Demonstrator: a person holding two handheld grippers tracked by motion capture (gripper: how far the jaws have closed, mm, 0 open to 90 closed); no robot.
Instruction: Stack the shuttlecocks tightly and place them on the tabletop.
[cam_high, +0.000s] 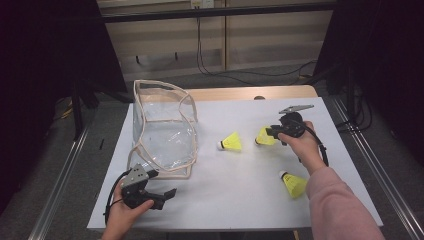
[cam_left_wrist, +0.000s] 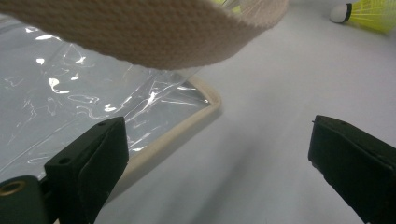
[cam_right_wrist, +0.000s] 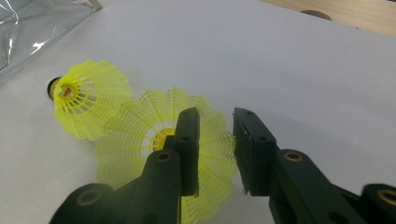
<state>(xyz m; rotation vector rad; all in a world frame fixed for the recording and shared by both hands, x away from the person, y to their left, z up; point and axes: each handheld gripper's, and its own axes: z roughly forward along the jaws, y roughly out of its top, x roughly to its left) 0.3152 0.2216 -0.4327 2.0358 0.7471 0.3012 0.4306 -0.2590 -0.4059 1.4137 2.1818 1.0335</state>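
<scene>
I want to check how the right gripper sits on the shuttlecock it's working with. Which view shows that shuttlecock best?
The right gripper view: the shuttlecock lies close up, its yellow skirt under the right gripper, whose jaws stand slightly apart. The high view shows it small, partly behind that gripper. In the left gripper view I cannot tell it.

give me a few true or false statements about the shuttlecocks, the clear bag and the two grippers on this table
1. Three yellow shuttlecocks lie on the white sheet. True.
2. The right gripper has one jaw inside a shuttlecock skirt. True.
3. A shuttlecock sits inside the clear bag. False: the bag looks empty.
4. The left gripper is clamped on the bag's trim. False: its jaws stand wide apart, with nothing between them.
5. The bag stands left of the shuttlecocks in the high view. True.
</scene>
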